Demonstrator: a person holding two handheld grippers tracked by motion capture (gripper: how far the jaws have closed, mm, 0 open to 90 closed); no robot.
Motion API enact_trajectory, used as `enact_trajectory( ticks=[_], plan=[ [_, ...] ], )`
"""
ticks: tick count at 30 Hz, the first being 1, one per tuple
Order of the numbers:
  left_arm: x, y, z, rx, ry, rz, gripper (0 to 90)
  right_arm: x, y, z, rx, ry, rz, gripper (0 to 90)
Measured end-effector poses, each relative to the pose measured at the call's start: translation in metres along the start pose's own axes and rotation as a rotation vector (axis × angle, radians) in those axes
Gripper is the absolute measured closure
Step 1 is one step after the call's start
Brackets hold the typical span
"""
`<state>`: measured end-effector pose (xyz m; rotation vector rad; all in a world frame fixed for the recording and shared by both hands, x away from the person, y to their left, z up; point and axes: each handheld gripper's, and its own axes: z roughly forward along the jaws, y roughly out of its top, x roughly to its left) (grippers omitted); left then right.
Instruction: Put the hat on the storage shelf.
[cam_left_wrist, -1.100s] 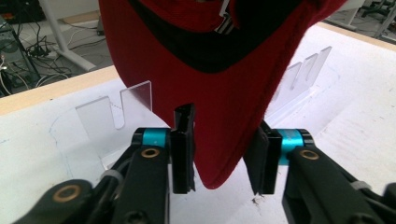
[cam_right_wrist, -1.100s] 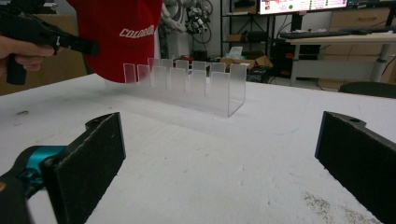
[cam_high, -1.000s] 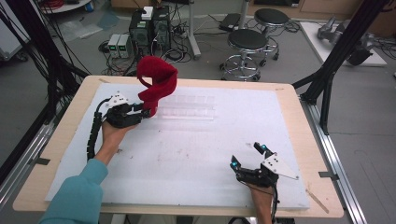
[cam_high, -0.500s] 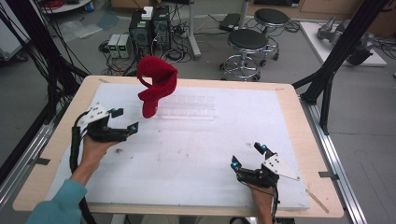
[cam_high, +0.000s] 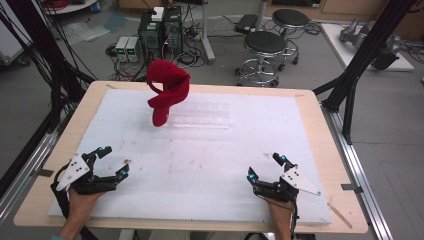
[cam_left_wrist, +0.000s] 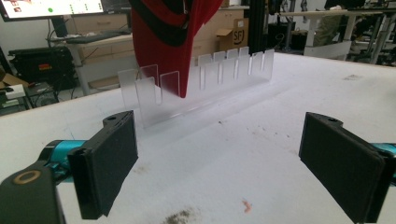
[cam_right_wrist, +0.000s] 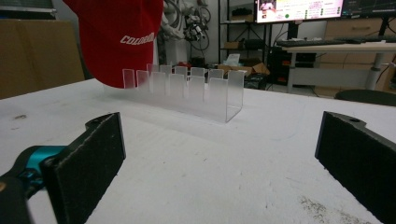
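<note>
In the high view the left gripper (cam_high: 109, 162) lies low at the lower left of the frame, on the white mat (cam_high: 200, 170), with the person's left hand (cam_high: 80, 207) coming up from the bottom edge and the wrist nearly flat, the jaws pointing up and to the right. Its jaws have just been opening and stand spread wide with nothing between them. The right gripper (cam_high: 265, 167) sits at the lower right, held the same low way from the bottom edge, its jaws pointing up and to the left, also spread wide and empty. The red cap (cam_high: 167, 95) hangs at the upper middle, draped over the left end of the clear slotted rack (cam_high: 202, 116), well apart from both grippers. In the left gripper view the cap (cam_left_wrist: 168, 42) fills the top centre above the rack (cam_left_wrist: 205, 74).
</note>
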<state>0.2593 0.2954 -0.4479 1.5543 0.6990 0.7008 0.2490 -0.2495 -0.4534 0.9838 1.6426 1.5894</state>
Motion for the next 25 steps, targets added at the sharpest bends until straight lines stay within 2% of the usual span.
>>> enact_trajectory(
  ticks=[8,12,25],
  plan=[
    [-0.0024,-0.0048,-0.0035,-0.042,0.021,-0.003,12.3,0.0004,0.0000,-0.0003,-0.004,-0.003,0.000,0.4],
    [-0.0017,-0.0052,-0.0033,-0.046,0.028,-0.018,12.3,0.0005,-0.0002,-0.0004,-0.005,-0.001,-0.005,0.4],
    [-0.0025,-0.0058,-0.0045,-0.056,0.051,-0.019,12.4,0.0013,-0.0004,-0.0009,-0.005,0.000,-0.001,0.4]
  ],
)
